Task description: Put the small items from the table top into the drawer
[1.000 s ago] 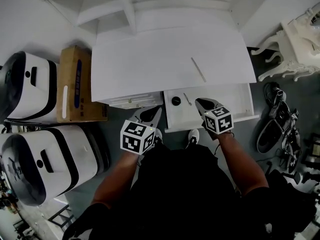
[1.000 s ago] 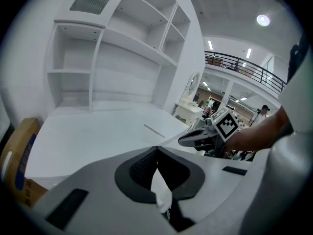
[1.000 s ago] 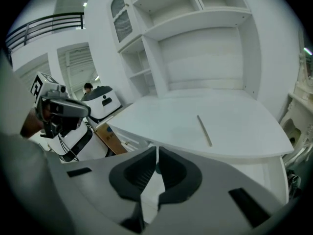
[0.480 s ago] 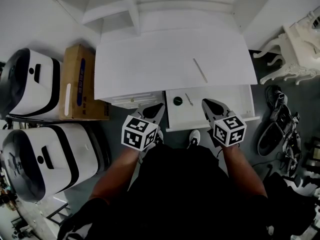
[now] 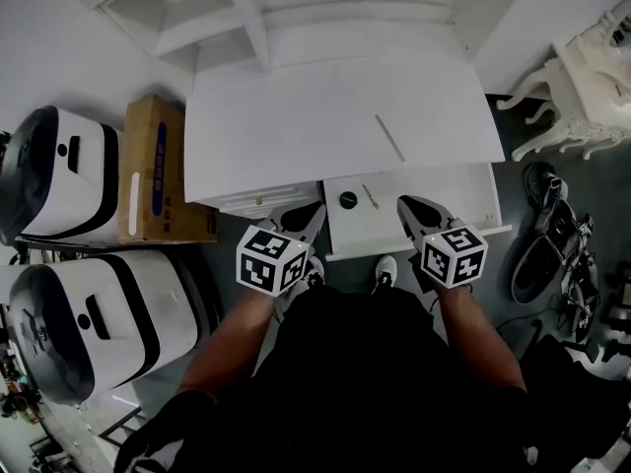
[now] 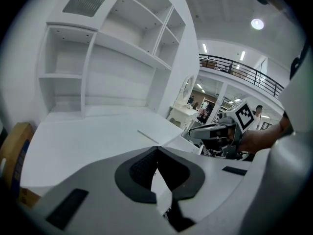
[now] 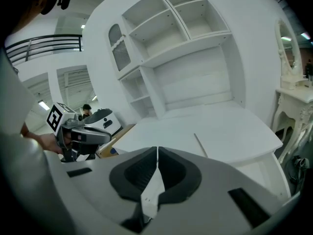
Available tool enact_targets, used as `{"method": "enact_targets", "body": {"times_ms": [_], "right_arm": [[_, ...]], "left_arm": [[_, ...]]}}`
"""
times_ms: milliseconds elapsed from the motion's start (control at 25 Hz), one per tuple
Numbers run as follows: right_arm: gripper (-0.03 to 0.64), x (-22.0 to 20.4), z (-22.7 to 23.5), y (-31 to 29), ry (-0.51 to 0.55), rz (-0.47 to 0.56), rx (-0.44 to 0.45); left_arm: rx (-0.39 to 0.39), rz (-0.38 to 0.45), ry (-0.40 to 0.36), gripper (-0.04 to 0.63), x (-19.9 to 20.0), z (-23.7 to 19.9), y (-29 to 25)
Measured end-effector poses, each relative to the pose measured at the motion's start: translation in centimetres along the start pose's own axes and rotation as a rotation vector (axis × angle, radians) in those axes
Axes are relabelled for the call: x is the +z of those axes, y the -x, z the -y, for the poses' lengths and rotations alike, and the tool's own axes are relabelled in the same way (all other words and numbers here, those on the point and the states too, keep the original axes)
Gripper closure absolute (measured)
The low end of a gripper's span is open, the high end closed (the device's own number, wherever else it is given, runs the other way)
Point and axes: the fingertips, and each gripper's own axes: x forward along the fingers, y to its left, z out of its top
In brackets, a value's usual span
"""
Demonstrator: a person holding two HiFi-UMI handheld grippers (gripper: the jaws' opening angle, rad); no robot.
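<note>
1. Since a second ago my right gripper has drawn back from over the open drawer toward the person's body. The left gripper has hardly shifted. The items lie where they lay.
2. Both tongs are pressed together with nothing pinched. In the left gripper view the left gripper's pads meet at the tips, and the right gripper's own view shows the same.
3. Only the head view looks into the drawer. A round dark item and a short thin piece lie near its left end, just beside each other.
4. A thin stick rests on the white desk top, behind the drawer. Both gripper views show it too, but neither shows the drawer's contents.
5. Each gripper view catches the opposite gripper: the right one in the left gripper view, the left one in the right gripper view.
6. Count: one stick on the desk top, two items in the drawer, two grippers, one cardboard box on the floor to the left of the desk.
</note>
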Motion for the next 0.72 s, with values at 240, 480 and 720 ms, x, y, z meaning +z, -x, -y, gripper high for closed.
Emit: {"method": "enact_targets", "body": {"times_ms": [240, 480, 720], "right_arm": [[0.588, 0.0, 0.0, 0.1, 0.014, 0.003, 0.004], [0.588, -0.3, 0.2, -0.2, 0.028, -0.007, 0.004], [0.588, -0.5, 0.8, -0.4, 0.038, -0.020, 0.003]], "left_arm": [[-0.014, -0.019, -0.038, 0.592, 0.0, 0.7, -0.4], [-0.001, 0.005, 0.004, 0.592, 0.2, 0.5, -0.8], [0.022, -0.014, -0.003, 0.592, 0.0, 0.5, -1.2]]}}
